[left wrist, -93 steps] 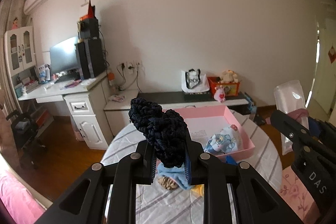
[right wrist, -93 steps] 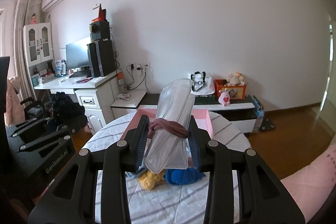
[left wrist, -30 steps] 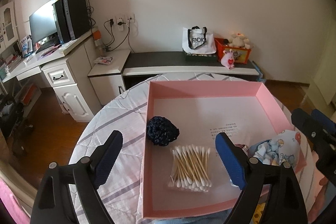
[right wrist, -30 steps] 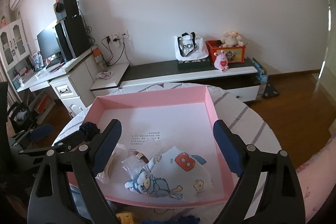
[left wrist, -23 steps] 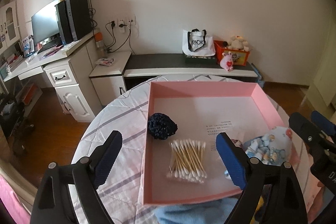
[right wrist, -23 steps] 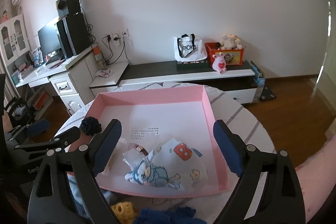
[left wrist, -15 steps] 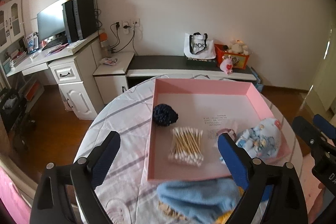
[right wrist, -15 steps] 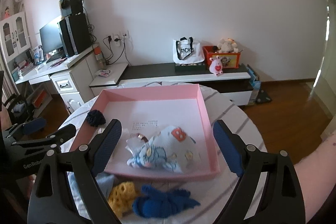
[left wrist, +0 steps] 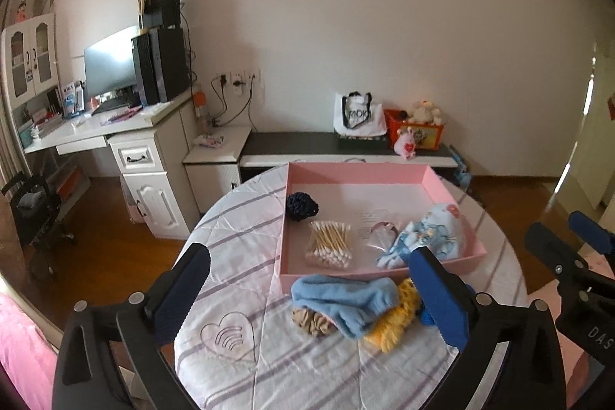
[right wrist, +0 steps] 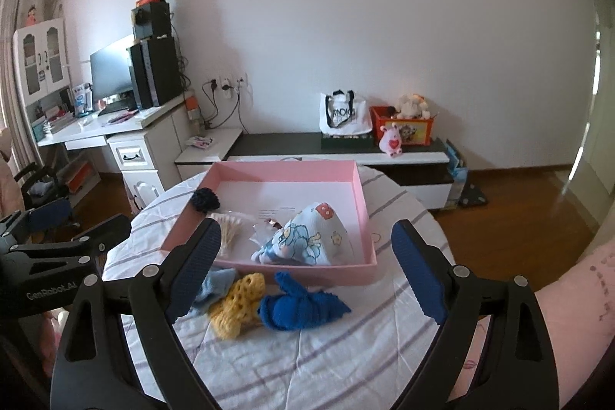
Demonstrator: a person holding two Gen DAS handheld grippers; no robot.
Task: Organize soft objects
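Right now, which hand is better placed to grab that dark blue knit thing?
Probably the right gripper: open and empty, the blue knit lies between its fingers. In the left gripper's view it hides behind a finger.

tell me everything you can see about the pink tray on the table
The pink tray is a shallow, square, open-topped box, seemingly cardboard, with a pale floor bearing small print. It sits flat on the striped tablecloth, toward the far side. Inside lie a dark scrunchie, bagged cotton swabs, a clear pouch and a cartoon-print cloth.
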